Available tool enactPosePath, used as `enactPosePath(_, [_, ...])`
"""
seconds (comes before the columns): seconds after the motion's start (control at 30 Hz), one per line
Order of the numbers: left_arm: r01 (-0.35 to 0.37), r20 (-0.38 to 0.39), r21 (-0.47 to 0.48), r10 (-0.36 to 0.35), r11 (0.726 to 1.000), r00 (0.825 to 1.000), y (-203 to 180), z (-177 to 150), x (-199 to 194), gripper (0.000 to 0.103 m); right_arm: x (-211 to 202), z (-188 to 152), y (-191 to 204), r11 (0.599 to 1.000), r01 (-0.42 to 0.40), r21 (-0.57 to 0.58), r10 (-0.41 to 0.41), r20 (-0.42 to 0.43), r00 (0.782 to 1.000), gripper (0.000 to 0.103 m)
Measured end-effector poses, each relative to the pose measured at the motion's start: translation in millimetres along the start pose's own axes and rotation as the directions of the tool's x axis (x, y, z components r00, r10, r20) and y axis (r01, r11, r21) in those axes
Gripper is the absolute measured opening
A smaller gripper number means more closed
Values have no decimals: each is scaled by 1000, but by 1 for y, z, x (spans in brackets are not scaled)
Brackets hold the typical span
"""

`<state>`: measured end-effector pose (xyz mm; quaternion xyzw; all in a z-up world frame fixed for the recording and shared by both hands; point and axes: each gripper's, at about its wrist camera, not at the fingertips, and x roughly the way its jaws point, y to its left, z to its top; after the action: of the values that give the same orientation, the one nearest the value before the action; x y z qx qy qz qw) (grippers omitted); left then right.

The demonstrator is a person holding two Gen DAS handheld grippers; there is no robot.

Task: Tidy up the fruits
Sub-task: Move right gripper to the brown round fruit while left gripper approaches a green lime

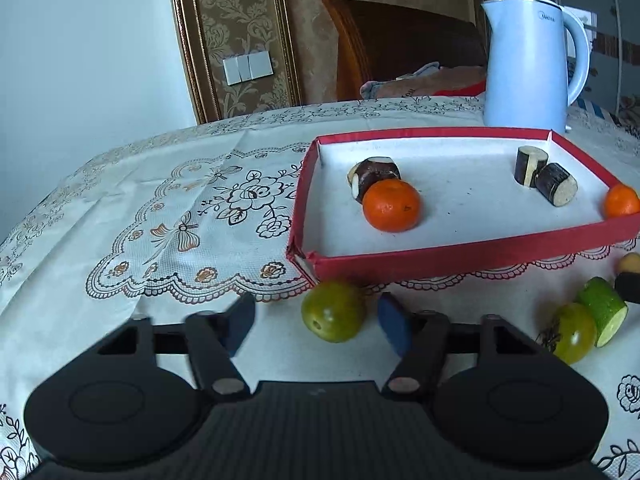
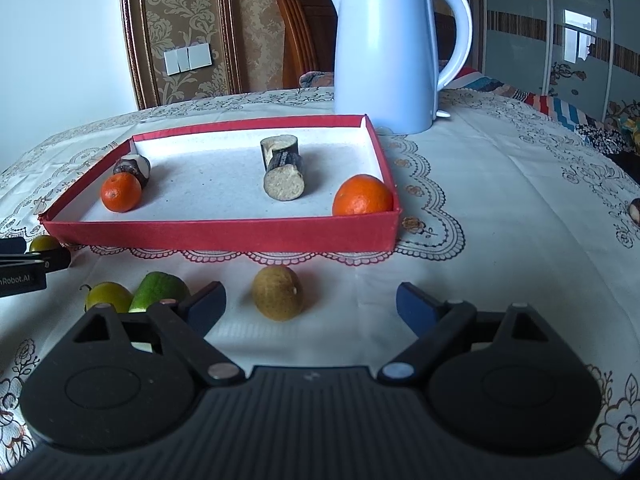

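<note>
Left wrist view: left gripper (image 1: 316,326) is spread around a green citrus (image 1: 333,311) on the tabletop (image 1: 120,280), just in front of the red tray (image 1: 460,254). Right pad is close to the fruit, left pad clearly apart from it; no pinch.

Tray holds two oranges, one near its left side (image 1: 392,205) and one in the right corner (image 1: 621,201), plus dark cut cylinder pieces (image 1: 556,184).

Right wrist view: right gripper (image 2: 310,304) is spread wide, nothing touching the pads, with a brownish round fruit (image 2: 277,293) between them on the cloth. Another green fruit (image 2: 107,295) and a cucumber chunk (image 2: 159,290) lie to its left. Blue kettle (image 2: 384,48) stands behind the tray.
</note>
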<state>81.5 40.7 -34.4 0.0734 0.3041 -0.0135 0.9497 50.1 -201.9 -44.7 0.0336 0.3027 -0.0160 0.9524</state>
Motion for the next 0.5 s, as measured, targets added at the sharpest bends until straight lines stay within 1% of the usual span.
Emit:
enactPosePath(0.17, [15,-3,-17,-15,1000,1000,3,1,2,57,1,0,3,1000,8,-9,-8,-2,1000,90])
enactPosePath(0.5, [4,-8,-33,-4,999,1000,2,1,2,57,3,2,9,1000,13,-21,-12,2,1000,84])
